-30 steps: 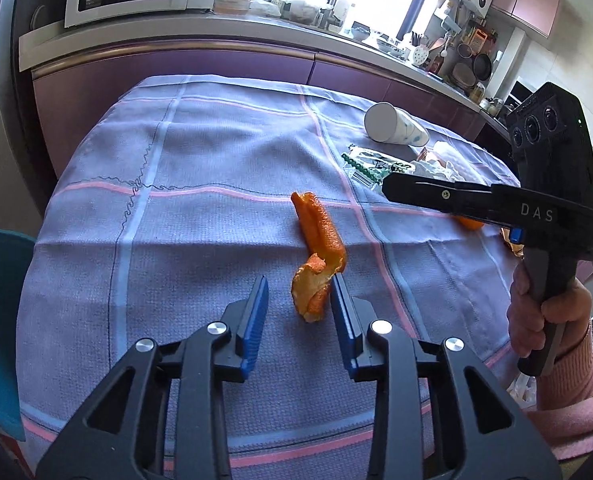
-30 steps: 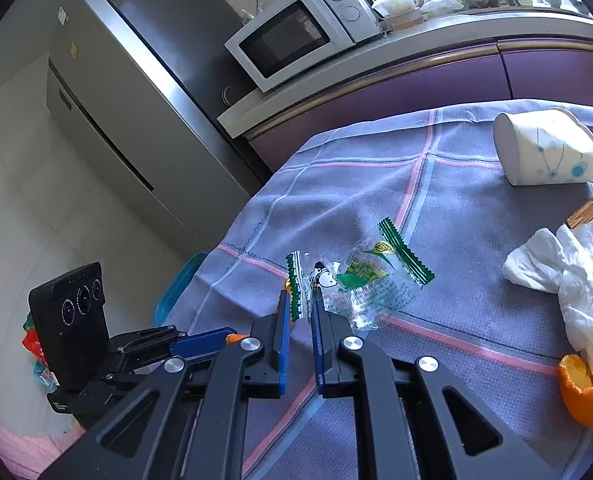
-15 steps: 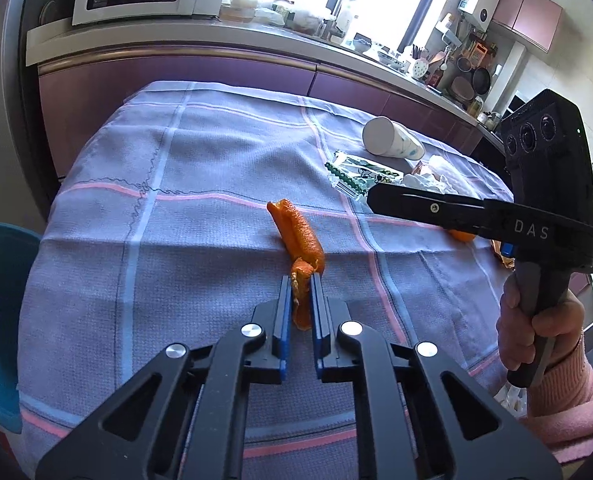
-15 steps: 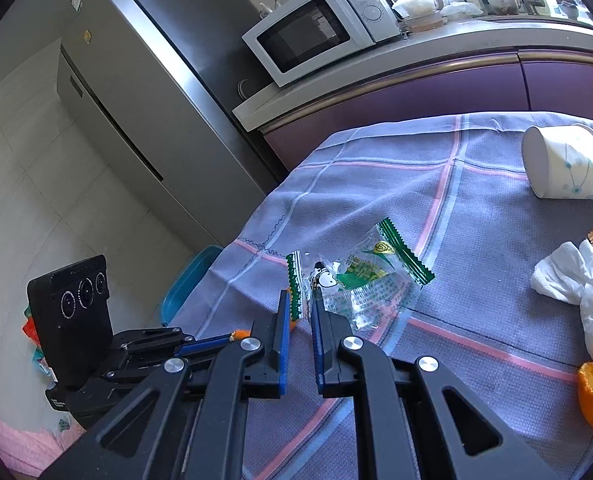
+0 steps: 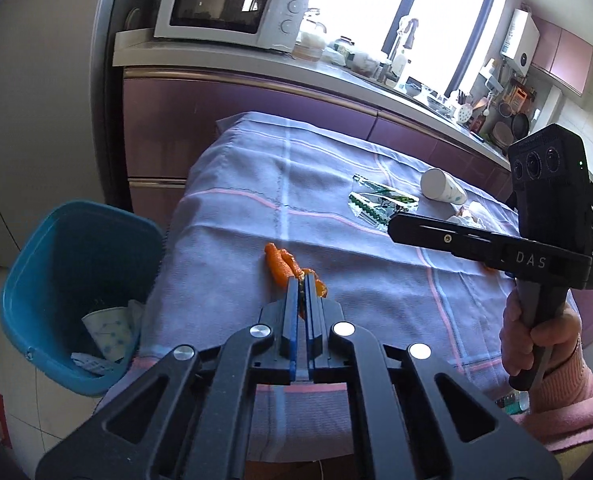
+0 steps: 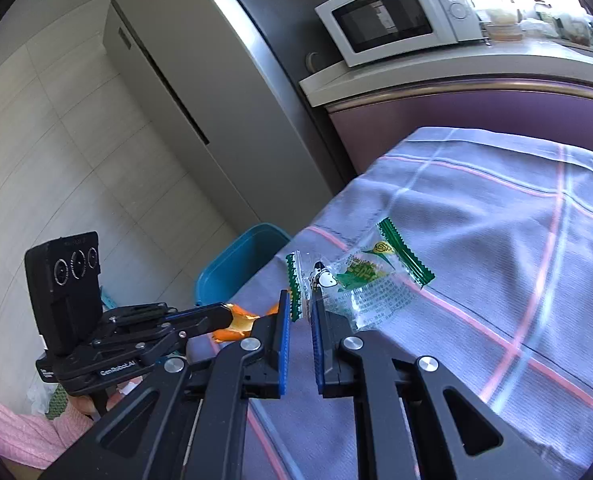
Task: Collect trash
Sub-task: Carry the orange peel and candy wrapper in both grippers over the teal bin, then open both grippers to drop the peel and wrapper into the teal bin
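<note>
My left gripper (image 5: 301, 280) is shut on a curled orange peel (image 5: 281, 265), held over the checked tablecloth (image 5: 256, 200) near the table's left edge. The right wrist view shows that same peel (image 6: 240, 322) at the left gripper's tip (image 6: 226, 313). A clear snack wrapper with green edges (image 6: 370, 276) is pinched at one corner by my right gripper (image 6: 300, 298), which is shut on it. From the left wrist, the wrapper (image 5: 376, 200) sticks out past the right gripper's tip (image 5: 394, 226). A blue bin (image 5: 76, 280) stands on the floor left of the table.
The bin holds a paper cup (image 5: 112, 332) and scraps. Another paper cup (image 5: 442, 192) lies on its side at the table's far right, with white tissue beside it. A microwave (image 5: 228, 12), counter and fridge (image 6: 200, 92) stand behind. A hand in a pink sleeve (image 5: 536, 344) grips the right tool.
My left jaws closed on the orange peel, then carried it left toward the table's edge, and the bin came into view. The right gripper moved left too, with the wrapper still in it.
</note>
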{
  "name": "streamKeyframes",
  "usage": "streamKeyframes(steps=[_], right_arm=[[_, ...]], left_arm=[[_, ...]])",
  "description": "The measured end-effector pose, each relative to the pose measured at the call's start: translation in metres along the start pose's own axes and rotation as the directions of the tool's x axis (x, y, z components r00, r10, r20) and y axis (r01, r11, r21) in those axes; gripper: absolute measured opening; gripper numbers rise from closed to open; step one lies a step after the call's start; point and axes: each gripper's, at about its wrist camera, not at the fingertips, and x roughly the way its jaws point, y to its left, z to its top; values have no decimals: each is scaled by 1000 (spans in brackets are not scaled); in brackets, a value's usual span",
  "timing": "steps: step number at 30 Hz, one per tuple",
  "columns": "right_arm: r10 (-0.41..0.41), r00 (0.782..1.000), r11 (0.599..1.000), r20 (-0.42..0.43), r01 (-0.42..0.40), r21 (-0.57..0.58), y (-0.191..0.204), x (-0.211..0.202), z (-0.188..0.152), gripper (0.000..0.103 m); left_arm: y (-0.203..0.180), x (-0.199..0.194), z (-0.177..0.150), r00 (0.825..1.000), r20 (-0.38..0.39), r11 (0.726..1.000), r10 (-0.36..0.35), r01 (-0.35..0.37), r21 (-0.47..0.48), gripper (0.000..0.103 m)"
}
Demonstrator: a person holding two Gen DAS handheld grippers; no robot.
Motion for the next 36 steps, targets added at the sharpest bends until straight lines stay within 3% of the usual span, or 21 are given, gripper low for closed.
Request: streamKeyframes(steps=[9,18,25,36], right_arm=[[39,997,997,-64,-43,-64,30,30,10,9],[102,982,983,-161,-125,-138,68,75,16,9],[117,965,971,-234,-161,-177,93,112,19,9],[83,939,970,-333,-153,-190,108,167,19,10]], left_arm=[[33,-23,-6,998,42,997,52,-50,-56,3],[74,-49,-2,981,92,980,171,-160,-118,3],[115,-48,-5,967,60,954,247,-232,-189,3],[161,-28,-21,960,-12,924,280,-273,-268,3]])
